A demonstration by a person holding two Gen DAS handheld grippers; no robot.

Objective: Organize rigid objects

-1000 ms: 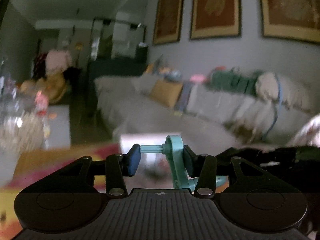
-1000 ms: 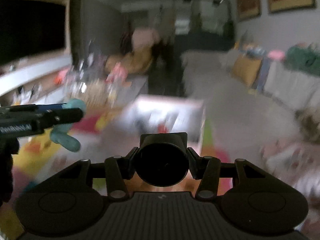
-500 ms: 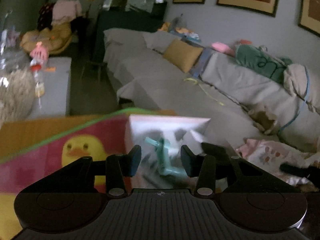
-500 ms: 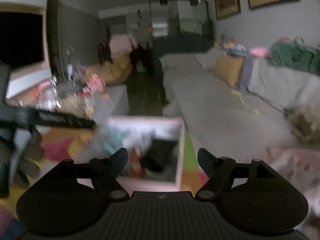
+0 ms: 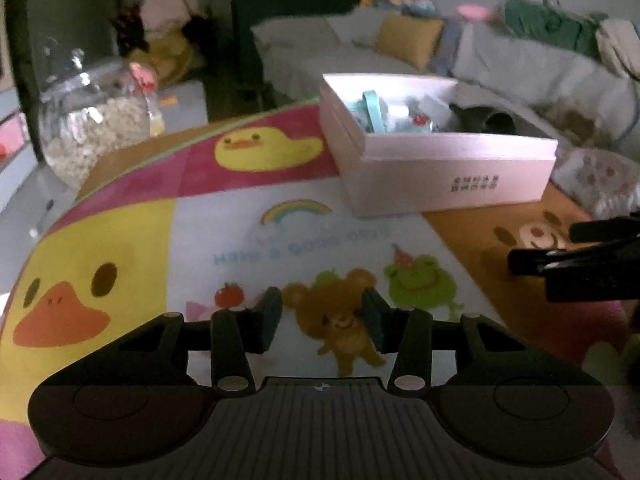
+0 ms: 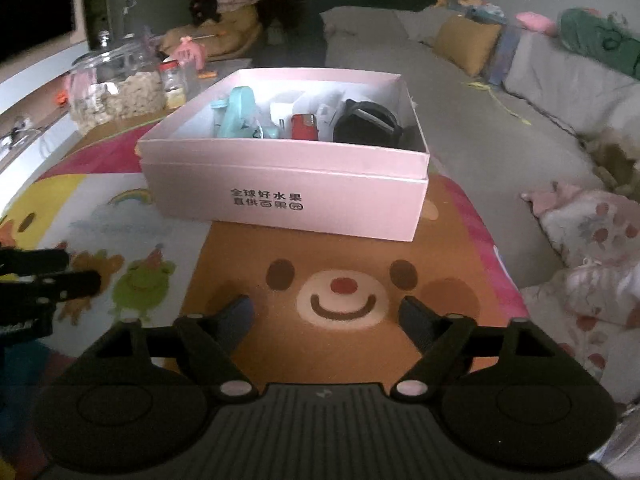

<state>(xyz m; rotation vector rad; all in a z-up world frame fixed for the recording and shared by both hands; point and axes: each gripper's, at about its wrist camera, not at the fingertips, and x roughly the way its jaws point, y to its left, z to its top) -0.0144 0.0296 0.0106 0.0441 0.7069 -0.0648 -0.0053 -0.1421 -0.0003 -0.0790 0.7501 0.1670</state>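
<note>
Left gripper (image 5: 322,318) hangs empty over the play mat (image 5: 200,216), jaws opening; the pink box (image 6: 280,184) lies ahead and to its right. Right gripper (image 6: 326,318), nearer and square on, is empty, jaws opening. Inside: 1 teal toy (image 6: 236,114), 1 red item (image 6: 304,126), 1 black cup (image 6: 366,122), perhaps more.

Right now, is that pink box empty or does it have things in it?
Not empty. The lidless pink box holds a teal toy, a red item and a black object.

Cartoon play mat (image 6: 256,352) carries an open pink box (image 6: 280,184)
</note>
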